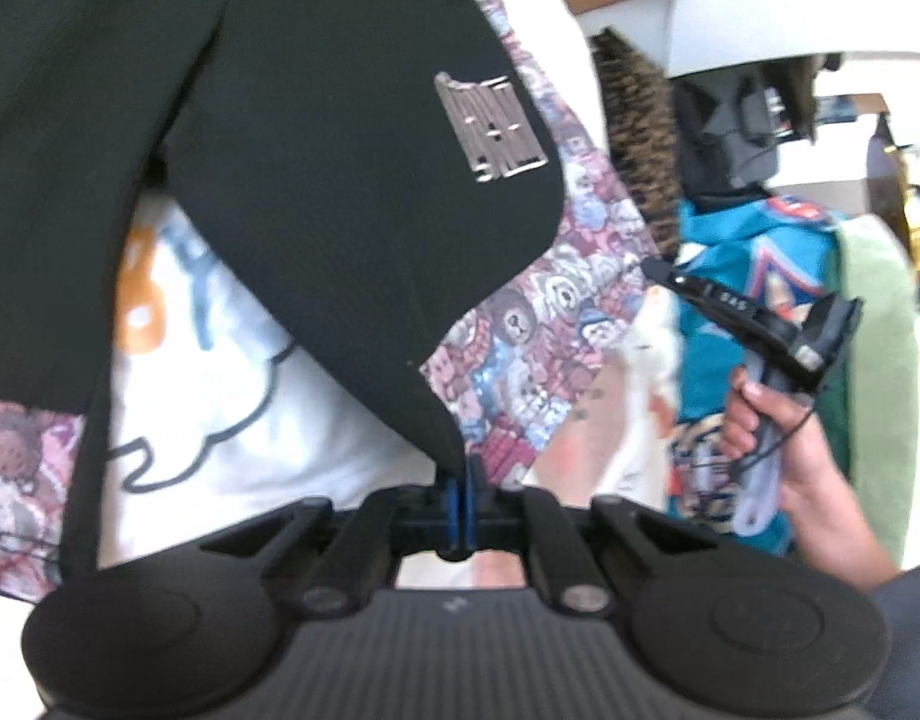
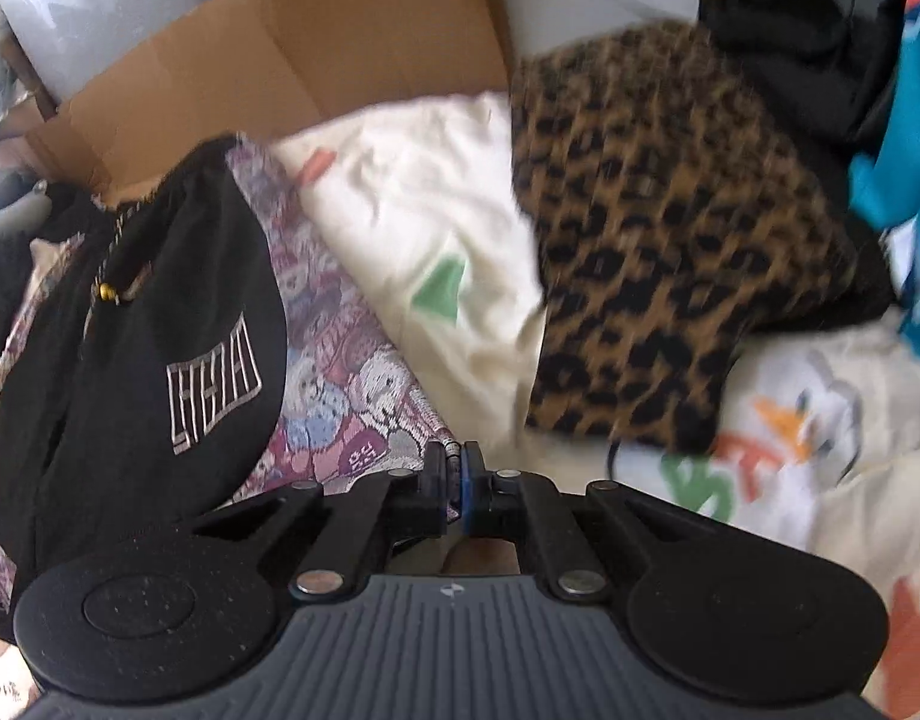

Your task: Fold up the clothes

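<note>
Black garment [image 1: 315, 192] pinched at a corner by the left gripper [image 1: 461, 495]; right gripper [image 2: 453, 480] pinches the patterned fabric [image 2: 345, 396]. Lifting stage; spreading flat likely follows.

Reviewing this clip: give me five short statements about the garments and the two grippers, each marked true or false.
1. The left gripper is shut on a corner of the black garment. True.
2. The right gripper has its jaws wide open. False: they are shut on the edge of the cartoon-print fabric.
3. The black garment bears a silver embroidered patch. True.
4. The leopard-print garment is red. False: it is brown and black.
5. A cardboard box stands behind the clothes. True.
</note>
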